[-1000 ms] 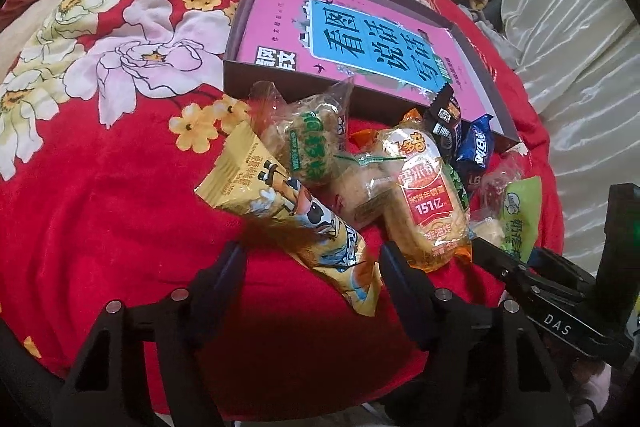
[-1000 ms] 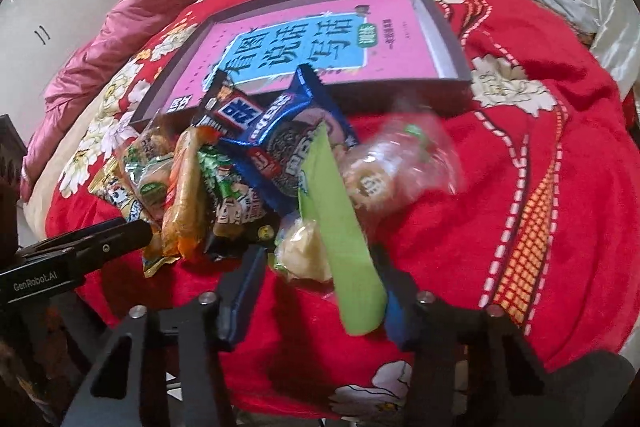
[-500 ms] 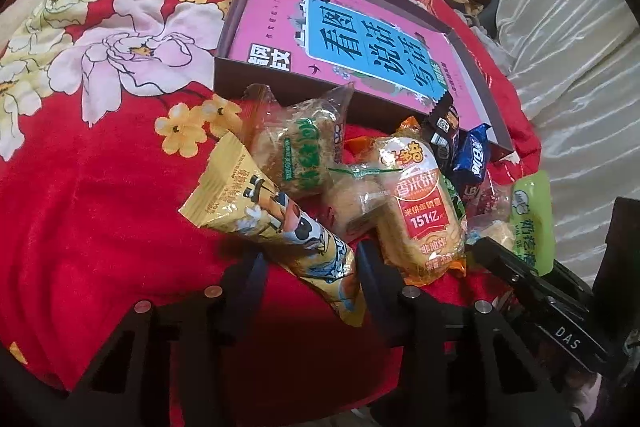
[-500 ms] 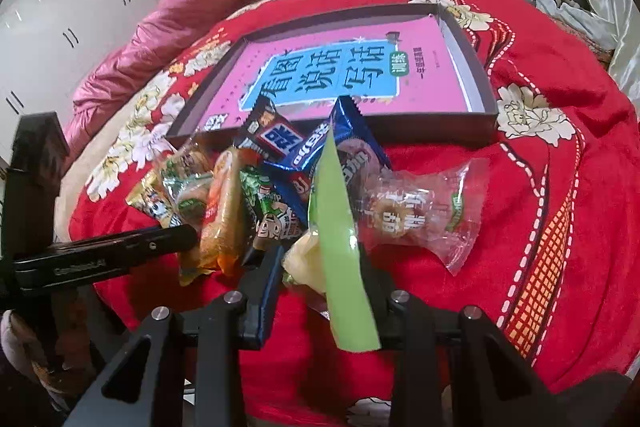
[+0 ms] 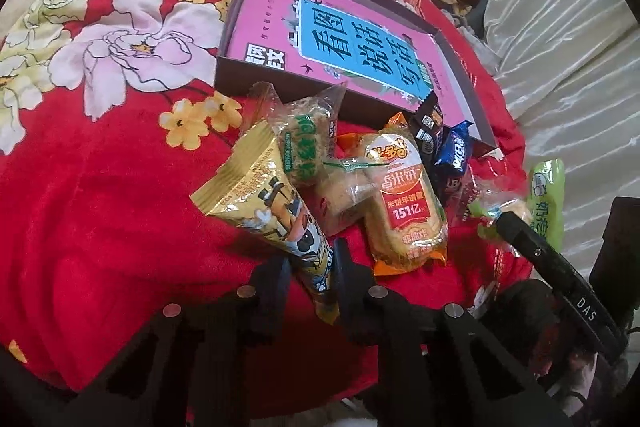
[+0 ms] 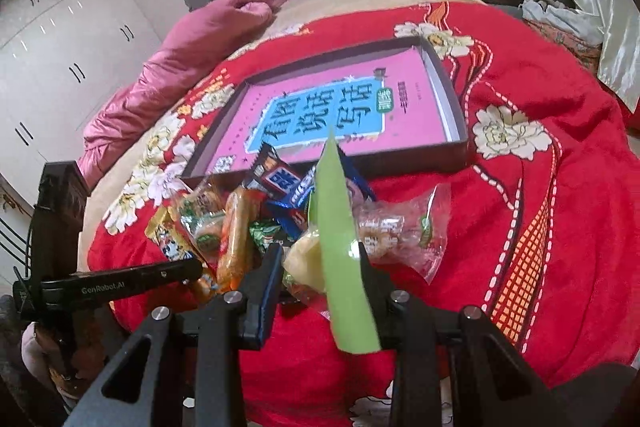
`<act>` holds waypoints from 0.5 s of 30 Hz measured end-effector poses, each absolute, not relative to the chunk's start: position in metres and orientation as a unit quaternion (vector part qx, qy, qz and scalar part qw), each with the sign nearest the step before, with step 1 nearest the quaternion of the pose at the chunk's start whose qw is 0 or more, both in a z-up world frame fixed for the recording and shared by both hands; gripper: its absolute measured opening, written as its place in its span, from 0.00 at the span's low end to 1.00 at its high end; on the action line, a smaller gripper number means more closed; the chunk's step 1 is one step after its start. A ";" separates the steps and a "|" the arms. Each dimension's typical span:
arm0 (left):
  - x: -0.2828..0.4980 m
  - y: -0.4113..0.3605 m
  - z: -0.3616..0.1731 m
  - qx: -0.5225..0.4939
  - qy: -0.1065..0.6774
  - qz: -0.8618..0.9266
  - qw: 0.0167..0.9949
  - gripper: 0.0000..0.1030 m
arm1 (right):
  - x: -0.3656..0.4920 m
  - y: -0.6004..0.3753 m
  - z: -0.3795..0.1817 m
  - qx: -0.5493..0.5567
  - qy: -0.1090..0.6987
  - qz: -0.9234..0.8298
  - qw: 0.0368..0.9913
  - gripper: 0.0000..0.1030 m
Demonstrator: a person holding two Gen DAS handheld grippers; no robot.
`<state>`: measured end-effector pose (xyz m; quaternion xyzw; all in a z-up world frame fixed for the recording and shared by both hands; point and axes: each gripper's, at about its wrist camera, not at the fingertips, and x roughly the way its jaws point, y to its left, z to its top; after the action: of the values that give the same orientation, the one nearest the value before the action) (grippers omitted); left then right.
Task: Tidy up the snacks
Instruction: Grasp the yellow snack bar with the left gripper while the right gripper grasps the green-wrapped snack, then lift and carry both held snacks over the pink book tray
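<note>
Left gripper [image 5: 310,273] jaws closing on near tip of yellow snack [image 5: 264,205]; long way points toward tray [image 5: 236,65]. Right gripper [image 6: 318,267] clamped on green snack [image 6: 340,239], probably lifted, tray straight ahead. Other snacks just before tray.

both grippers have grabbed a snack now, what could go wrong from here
The left gripper jaws are still closing on just the tail of the yellow packet, so it may slip or swing out. The right gripper pinches the green packet near mid-length; the clear-wrapped cookie lying against it may be dragged along.
</note>
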<state>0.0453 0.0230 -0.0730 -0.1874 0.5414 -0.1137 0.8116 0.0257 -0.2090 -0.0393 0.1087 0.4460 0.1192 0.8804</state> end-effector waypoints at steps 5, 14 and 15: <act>0.040 0.031 -0.060 -0.190 0.526 -0.108 0.822 0.17 | 0.026 -0.211 -0.037 0.114 0.441 0.119 0.882 0.33; 0.035 0.038 -0.041 -0.193 0.505 -0.108 0.834 0.12 | 0.024 -0.219 -0.028 0.125 0.417 0.115 0.893 0.33; 0.036 0.037 -0.041 -0.192 0.503 -0.108 0.836 0.12 | 0.023 -0.219 -0.027 0.125 0.415 0.116 0.894 0.33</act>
<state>0.0356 0.0374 -0.0411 -0.1917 0.5035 -0.1077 0.8355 0.0233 -0.2189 -0.0270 0.1251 0.4149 0.1157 0.8938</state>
